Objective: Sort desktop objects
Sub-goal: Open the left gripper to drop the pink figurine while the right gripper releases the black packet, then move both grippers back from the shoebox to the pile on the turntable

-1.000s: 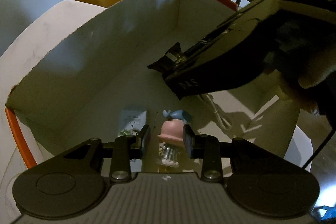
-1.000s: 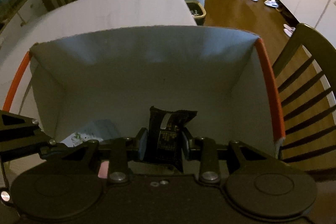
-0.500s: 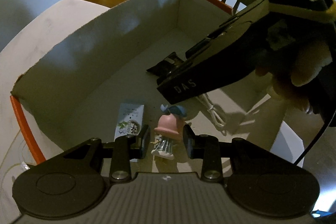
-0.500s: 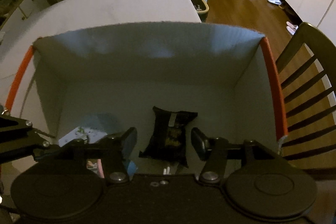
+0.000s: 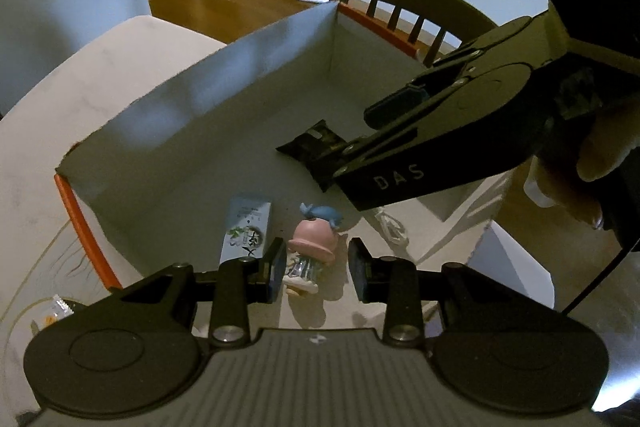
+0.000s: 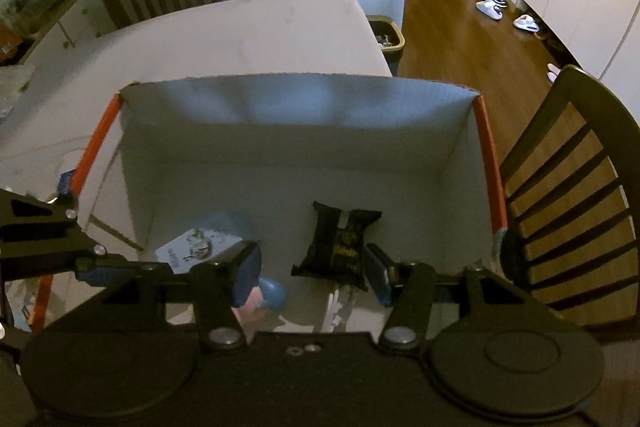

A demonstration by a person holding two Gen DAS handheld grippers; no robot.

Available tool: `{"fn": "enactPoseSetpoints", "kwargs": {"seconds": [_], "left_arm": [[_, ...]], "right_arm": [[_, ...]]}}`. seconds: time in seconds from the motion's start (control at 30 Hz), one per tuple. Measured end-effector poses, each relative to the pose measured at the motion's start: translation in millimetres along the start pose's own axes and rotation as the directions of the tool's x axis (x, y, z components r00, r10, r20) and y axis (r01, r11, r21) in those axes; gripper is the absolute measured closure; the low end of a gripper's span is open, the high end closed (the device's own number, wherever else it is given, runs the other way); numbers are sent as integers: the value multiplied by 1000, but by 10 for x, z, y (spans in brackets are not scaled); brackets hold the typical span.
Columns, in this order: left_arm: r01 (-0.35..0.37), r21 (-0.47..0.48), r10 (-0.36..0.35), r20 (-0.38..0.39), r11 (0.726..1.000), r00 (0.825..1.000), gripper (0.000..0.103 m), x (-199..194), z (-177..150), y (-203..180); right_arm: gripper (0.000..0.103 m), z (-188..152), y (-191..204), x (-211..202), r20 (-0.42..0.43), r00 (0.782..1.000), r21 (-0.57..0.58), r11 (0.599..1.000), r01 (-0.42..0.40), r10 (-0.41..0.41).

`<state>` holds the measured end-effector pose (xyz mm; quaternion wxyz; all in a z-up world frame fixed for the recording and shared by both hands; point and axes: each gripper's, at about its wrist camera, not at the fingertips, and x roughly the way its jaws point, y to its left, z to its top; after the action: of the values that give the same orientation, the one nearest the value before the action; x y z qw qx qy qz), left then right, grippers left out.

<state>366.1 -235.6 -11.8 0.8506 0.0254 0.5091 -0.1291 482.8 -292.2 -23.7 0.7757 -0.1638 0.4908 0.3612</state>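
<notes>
behind the right tool (image 5: 400, 115), half the black packet (image 5: 316, 143) hides.

In the box (image 6: 400, 131): 1 black packet (image 6: 340, 243), 1 leaflet (image 5: 247, 231), 1 figurine (image 5: 310, 247), 1 white cable (image 5: 390, 227).

Left wrist view: we look down close into the open box (image 5: 224, 107) from its short end. Right wrist view: we face across it from the long side. Both share the black packet (image 5: 312, 143) (image 6: 340, 243).
</notes>
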Motion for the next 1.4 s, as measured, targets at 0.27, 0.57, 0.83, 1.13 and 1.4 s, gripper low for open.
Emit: {"fn": "enactPoseSetpoints", "kwargs": {"seconds": [0.27,0.57,0.83,1.13,1.4], "left_arm": [[14,-5,-14,36,1000,999,70,-252,-106,-18],[12,-25,-10,65,1000,998,70,-459,-297,38],[25,-35,-22,84,999,996,70,-668,-495,113],[20,-92,-9,126,996,992,70,-1019,-850,312],[9,-168,15,143,986,990,58,-1314,-1226,592]], "right_arm": [[48,-114,105,-238,33,999,-13,999,-37,37],[48,-252,328,-461,62,997,-41,998,-44,46],[47,-355,542,-631,87,993,-33,997,-76,79],[39,-473,916,-841,138,986,-73,994,-87,97],[32,-541,1323,-894,156,981,-107,989,-103,119]]}}
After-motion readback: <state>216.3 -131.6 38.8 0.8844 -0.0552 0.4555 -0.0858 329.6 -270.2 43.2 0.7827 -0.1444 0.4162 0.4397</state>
